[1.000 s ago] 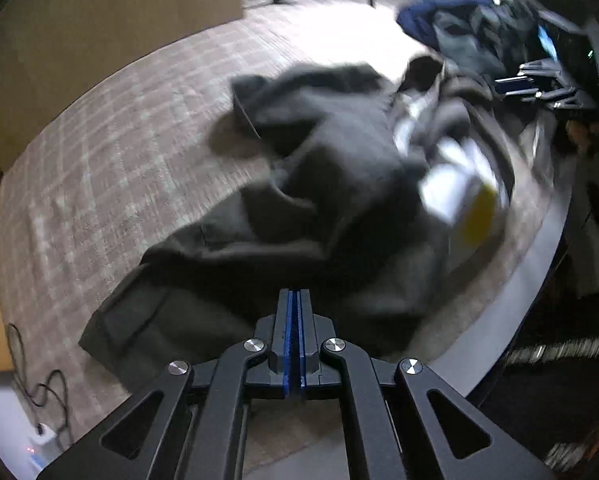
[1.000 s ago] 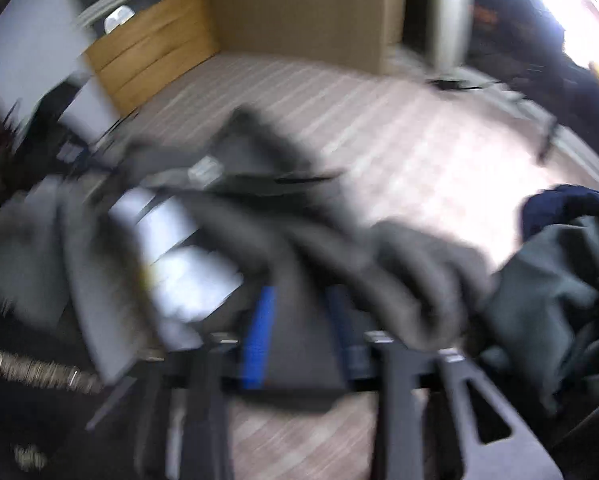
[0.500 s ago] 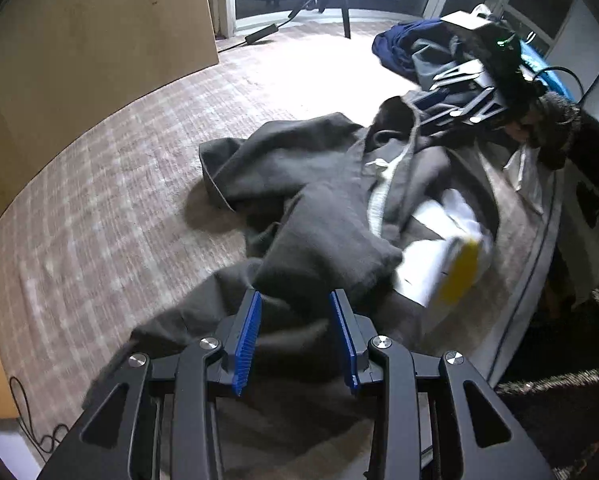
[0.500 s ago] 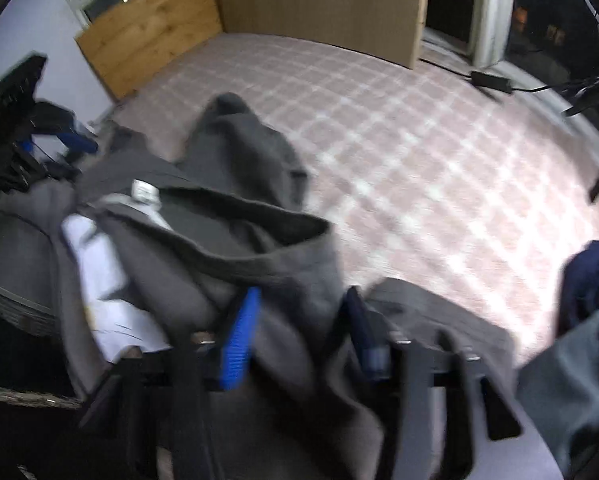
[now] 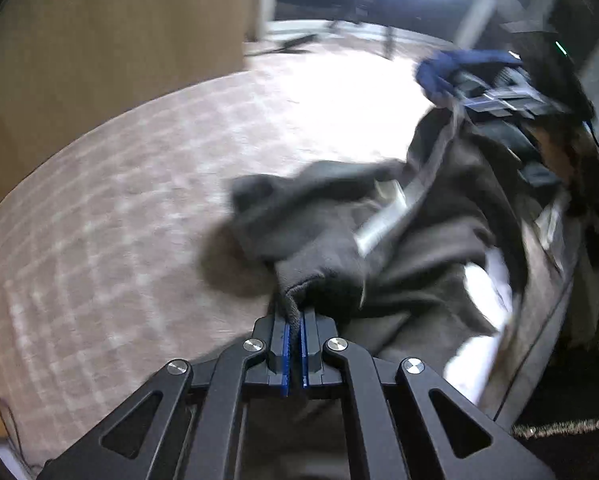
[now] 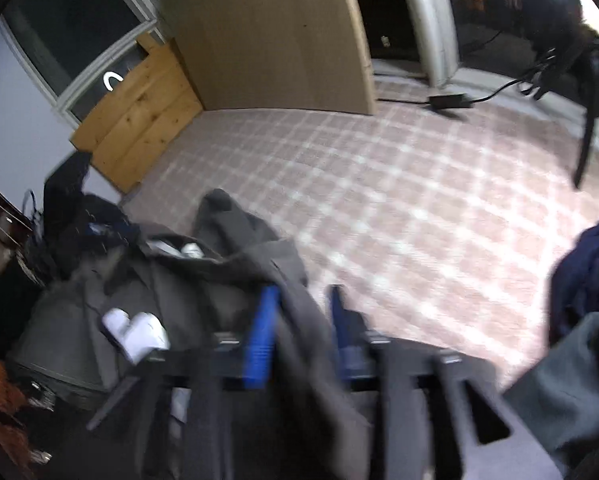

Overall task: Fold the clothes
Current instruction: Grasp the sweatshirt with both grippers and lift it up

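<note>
Checked carpet fills the upper left; my left fingers (image 5: 294, 334), apart half a second ago, now pinch the grey garment's (image 5: 379, 240) hem at lower centre, pointing steeply down. My right fingers (image 6: 303, 320) are opening astride its fold.

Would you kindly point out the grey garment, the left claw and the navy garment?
grey garment (image 5: 327, 216): left wrist view, on its bunched upper fold.
left claw (image 5: 294, 322): left wrist view, between the fingertips, pinched on a hem.
navy garment (image 6: 587, 264): right wrist view, on its heaped folds.
</note>
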`<state>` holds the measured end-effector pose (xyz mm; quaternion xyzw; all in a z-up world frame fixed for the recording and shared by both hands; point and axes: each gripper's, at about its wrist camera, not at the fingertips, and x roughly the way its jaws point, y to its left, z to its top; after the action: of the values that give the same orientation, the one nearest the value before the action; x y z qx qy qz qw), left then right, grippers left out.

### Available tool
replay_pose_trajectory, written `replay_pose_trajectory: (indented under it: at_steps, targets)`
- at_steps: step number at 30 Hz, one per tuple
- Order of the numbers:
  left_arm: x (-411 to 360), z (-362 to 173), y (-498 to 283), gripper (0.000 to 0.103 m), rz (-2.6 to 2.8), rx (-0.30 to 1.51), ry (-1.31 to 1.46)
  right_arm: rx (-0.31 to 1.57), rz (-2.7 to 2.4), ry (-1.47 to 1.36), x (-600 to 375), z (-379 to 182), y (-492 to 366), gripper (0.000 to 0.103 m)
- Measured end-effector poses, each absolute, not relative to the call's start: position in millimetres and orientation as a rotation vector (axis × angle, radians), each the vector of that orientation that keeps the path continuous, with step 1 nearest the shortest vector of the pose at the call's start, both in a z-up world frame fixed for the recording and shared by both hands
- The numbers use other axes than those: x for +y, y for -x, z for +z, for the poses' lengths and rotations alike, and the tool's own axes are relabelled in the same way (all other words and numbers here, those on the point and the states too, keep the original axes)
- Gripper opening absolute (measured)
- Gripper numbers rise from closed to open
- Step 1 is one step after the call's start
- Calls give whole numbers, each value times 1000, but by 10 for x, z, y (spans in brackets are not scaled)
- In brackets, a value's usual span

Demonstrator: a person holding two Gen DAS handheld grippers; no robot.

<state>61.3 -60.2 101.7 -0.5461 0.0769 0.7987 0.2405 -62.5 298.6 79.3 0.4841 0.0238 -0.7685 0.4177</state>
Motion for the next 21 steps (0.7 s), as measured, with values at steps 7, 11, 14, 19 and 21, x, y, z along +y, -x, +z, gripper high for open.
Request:
replay_pose_trajectory:
  at_steps: [7,11,14,19,21]
  targets:
    - [-653,1001,-712,47,2205,258,1507,150,-1852,-1266,3136,531,658,49]
    - [-664,945,-708,56,2203,297,1492,261,-1751,-1318,3025,336,578,50]
    - [-623,807,-621,57,2194,380,1506,325,-1700,-1325,2986,267,453,51]
    - [-581,614,-487,5,2063,245,1579,342,-1754,-1319,2948,209,433,35]
    - [-585,712,-560,4,2085,237,1538,326,-1779,-1306,2964,261,407,3]
